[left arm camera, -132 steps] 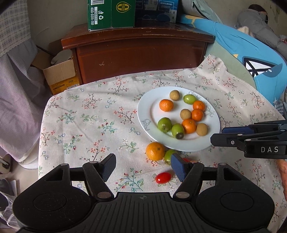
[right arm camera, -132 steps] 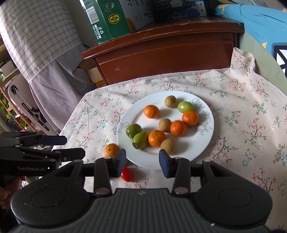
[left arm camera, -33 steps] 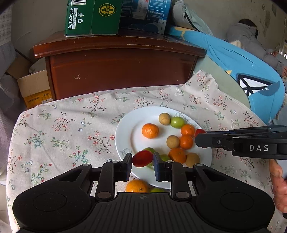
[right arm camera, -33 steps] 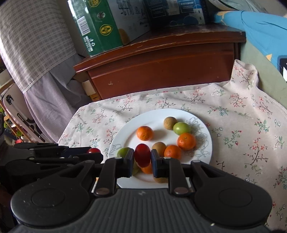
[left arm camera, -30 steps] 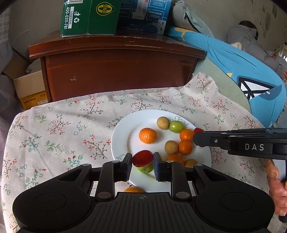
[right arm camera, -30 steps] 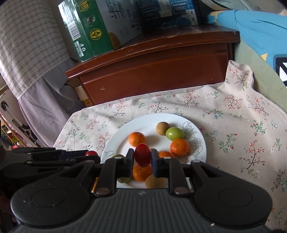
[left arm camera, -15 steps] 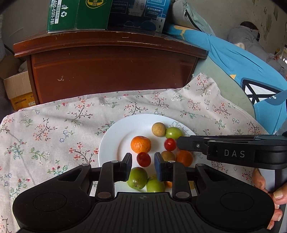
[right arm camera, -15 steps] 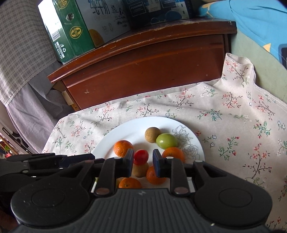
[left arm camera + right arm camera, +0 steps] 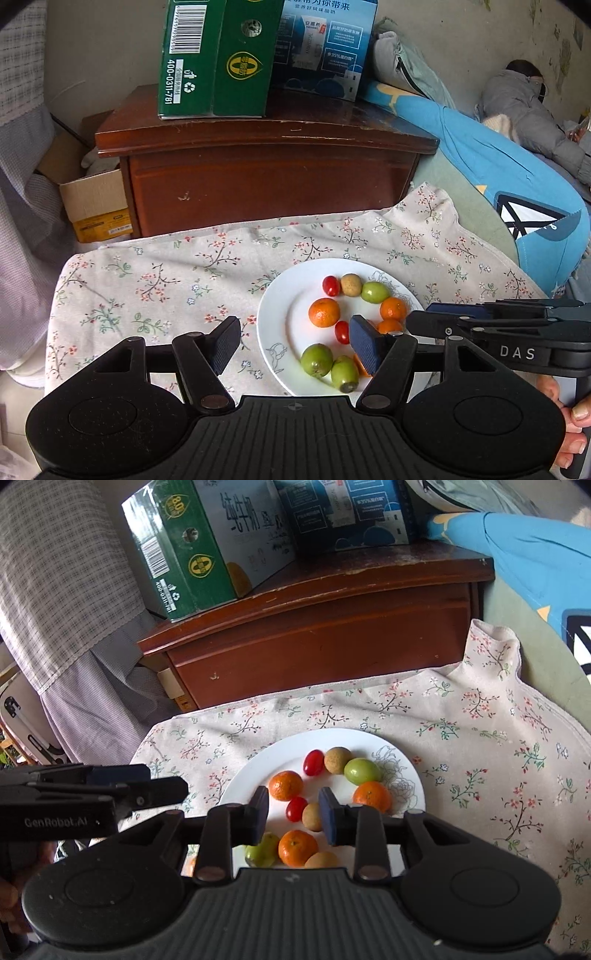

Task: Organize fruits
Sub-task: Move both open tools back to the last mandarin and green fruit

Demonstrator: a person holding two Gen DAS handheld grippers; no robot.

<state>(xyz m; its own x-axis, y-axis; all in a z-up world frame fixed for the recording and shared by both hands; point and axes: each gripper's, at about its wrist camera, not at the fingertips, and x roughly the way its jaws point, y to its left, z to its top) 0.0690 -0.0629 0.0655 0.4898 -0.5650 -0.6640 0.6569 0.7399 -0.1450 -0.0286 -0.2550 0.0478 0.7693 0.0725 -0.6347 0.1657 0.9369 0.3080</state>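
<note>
Left gripper [image 9: 293,345] and right gripper [image 9: 293,814] are hanging spread and empty over the white plate [image 9: 402,755]. Two cherry tomatoes are sitting on it: one [image 9: 313,762] at its far side, one [image 9: 296,809] mid-plate among oranges.

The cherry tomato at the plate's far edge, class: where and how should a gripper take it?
Grip the cherry tomato across its narrow middle, coming from above. It is an oval, standing nearly on end in the picture; the brown fruit touches its right side, so place one finger carefully there.
</note>
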